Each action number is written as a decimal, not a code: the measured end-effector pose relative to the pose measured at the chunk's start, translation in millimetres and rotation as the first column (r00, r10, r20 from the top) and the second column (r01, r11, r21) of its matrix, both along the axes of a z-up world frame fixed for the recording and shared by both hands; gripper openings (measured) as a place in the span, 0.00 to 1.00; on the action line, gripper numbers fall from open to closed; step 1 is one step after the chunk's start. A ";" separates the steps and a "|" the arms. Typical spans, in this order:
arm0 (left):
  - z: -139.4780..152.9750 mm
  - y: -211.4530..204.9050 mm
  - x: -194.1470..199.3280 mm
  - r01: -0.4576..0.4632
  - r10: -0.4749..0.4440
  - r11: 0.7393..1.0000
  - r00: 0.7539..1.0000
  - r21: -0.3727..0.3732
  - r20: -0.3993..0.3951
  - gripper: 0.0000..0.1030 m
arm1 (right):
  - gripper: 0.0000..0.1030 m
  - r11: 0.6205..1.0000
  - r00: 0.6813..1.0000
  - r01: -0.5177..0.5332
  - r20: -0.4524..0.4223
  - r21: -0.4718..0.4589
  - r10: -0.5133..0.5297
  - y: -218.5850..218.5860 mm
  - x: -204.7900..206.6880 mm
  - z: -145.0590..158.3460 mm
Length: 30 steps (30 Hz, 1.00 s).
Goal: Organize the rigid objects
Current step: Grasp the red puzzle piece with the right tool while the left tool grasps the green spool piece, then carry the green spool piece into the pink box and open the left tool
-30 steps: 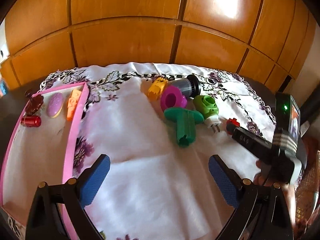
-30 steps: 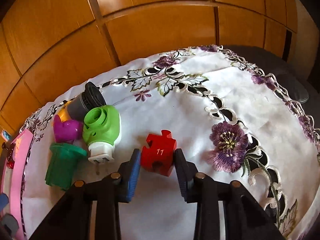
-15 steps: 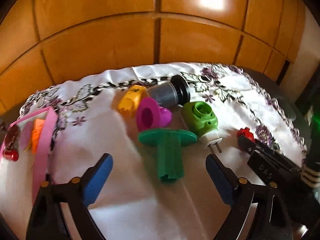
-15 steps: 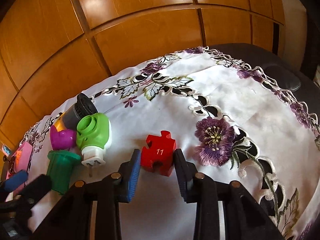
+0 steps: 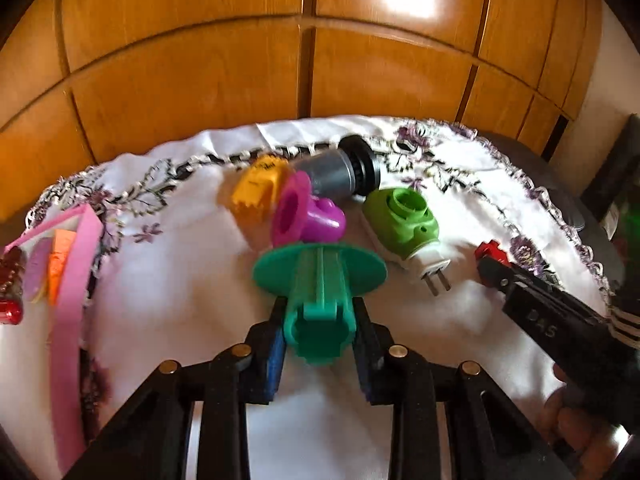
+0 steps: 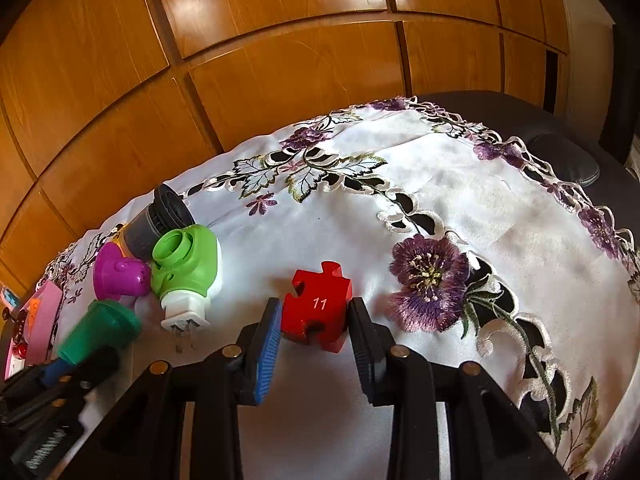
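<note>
The left claw [image 5: 319, 334] is closing on the green peg [image 5: 319, 300], whose stem points straight back between its pads. The right claw [image 6: 314, 322] grips the red puzzle piece [image 6: 316, 306].

Right hand-held gripper [image 6: 314, 326] clamps red puzzle piece [image 6: 316, 306].

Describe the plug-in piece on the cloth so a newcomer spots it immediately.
Start at the white embroidered tablecloth and find the cluster of toys near its left side. At the right end of it, beside the magenta piece, lies the lime-green plug-in device. It alone has a white base with two metal prongs.
</note>
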<state>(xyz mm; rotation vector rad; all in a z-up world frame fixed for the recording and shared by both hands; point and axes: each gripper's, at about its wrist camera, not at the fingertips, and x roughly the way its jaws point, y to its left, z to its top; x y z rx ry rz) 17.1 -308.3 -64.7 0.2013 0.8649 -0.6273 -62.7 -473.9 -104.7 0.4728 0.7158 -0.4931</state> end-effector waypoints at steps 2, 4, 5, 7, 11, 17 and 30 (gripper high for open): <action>5.3 7.7 -1.9 -0.004 0.004 1.000 1.000 -0.019 -0.002 0.29 | 0.32 1.000 1.000 0.000 -0.006 -0.009 0.000 0.9 0.6 0.3; 7.5 13.9 -3.9 -0.008 0.008 1.000 1.000 -0.026 -0.005 0.29 | 0.32 1.000 1.000 0.000 -0.009 -0.011 0.000 1.2 1.0 0.1; 7.9 16.3 -3.3 -0.010 0.010 1.000 1.000 -0.026 -0.007 0.28 | 0.32 1.000 1.000 0.000 -0.009 -0.012 0.000 1.1 1.0 0.1; 8.4 23.4 -3.3 -0.019 0.019 0.999 1.000 -0.031 -0.011 0.24 | 0.32 1.000 1.000 0.000 -0.010 -0.012 0.000 1.4 1.1 0.1; 7.2 28.7 -3.2 -0.022 0.022 0.999 1.000 -0.028 -0.011 0.21 | 0.32 1.000 1.000 0.000 -0.016 -0.020 0.000 2.0 1.8 0.5; 4.2 29.1 -4.2 -0.024 0.024 0.999 1.000 -0.034 -0.017 0.41 | 0.32 1.000 1.000 0.001 -0.017 -0.022 -0.001 2.3 1.9 0.3; 13.7 13.5 3.0 -0.011 0.012 0.999 1.000 -0.030 0.018 0.29 | 0.32 1.000 1.000 0.001 -0.021 -0.026 -0.001 2.5 2.1 -0.1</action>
